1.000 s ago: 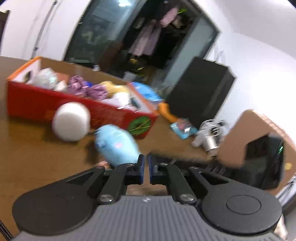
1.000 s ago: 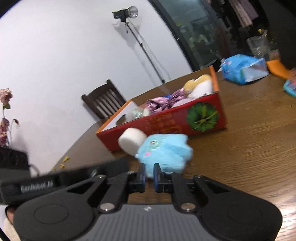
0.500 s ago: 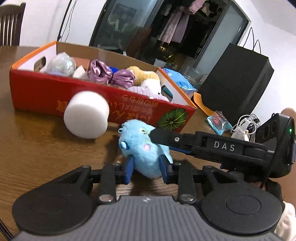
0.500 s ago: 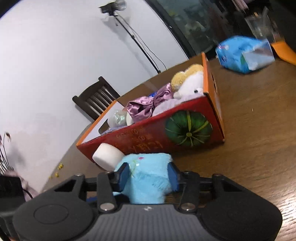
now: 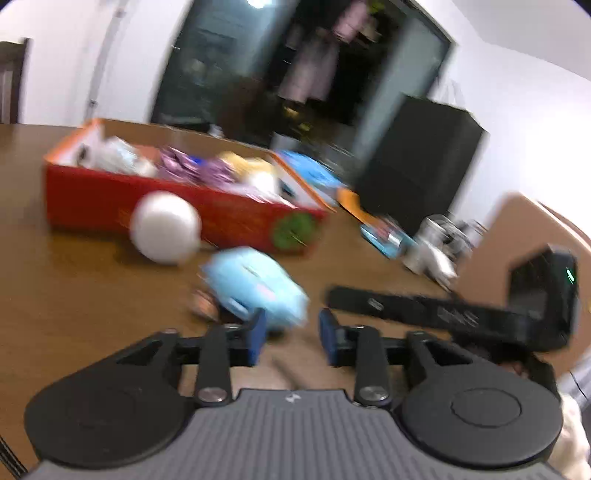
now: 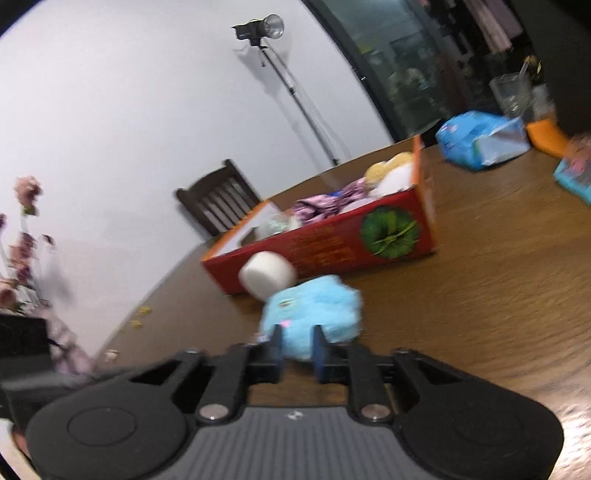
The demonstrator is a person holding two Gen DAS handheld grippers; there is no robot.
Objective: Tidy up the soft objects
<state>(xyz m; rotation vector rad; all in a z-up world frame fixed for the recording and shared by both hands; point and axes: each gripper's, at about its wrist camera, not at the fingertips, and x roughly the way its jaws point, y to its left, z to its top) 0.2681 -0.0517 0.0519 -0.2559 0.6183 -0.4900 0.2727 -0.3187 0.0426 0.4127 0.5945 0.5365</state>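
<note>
Wooden table (image 6: pixel 498 295) beneath a white wall, with a dark chair (image 6: pixel 218 201) and a studio lamp on a stand (image 6: pixel 266 29) behind it. Both views are motion-blurred.

Red cardboard box (image 6: pixel 332 247), open at the top, lies on the table and holds soft items: a purple satin piece (image 6: pixel 325 203), a yellow-and-white plush (image 6: pixel 393 171) and a pale wrapped item (image 6: pixel 275 223). White foam cylinder (image 6: pixel 267 275) rests on the table against the front wall of the box. Blue plush toy (image 6: pixel 314 314) lies on the table just in front of the cylinder and outside the box.

Right gripper (image 6: pixel 298 349): fingers partly spread, with the near edge of the blue plush toy between the 2 tips; whether they press it cannot be told.

Left gripper (image 5: pixel 291 334): fingers apart and holding nothing; the blue plush toy (image 5: pixel 255 284) sits just beyond the left fingertip (image 5: pixel 256 332), contact not discernible through the blur. The right gripper's body appears at the right of the left-wrist view.

Blue packet (image 6: pixel 484 138) and an orange item (image 6: pixel 546 134) lie at the far end of the table.
</note>
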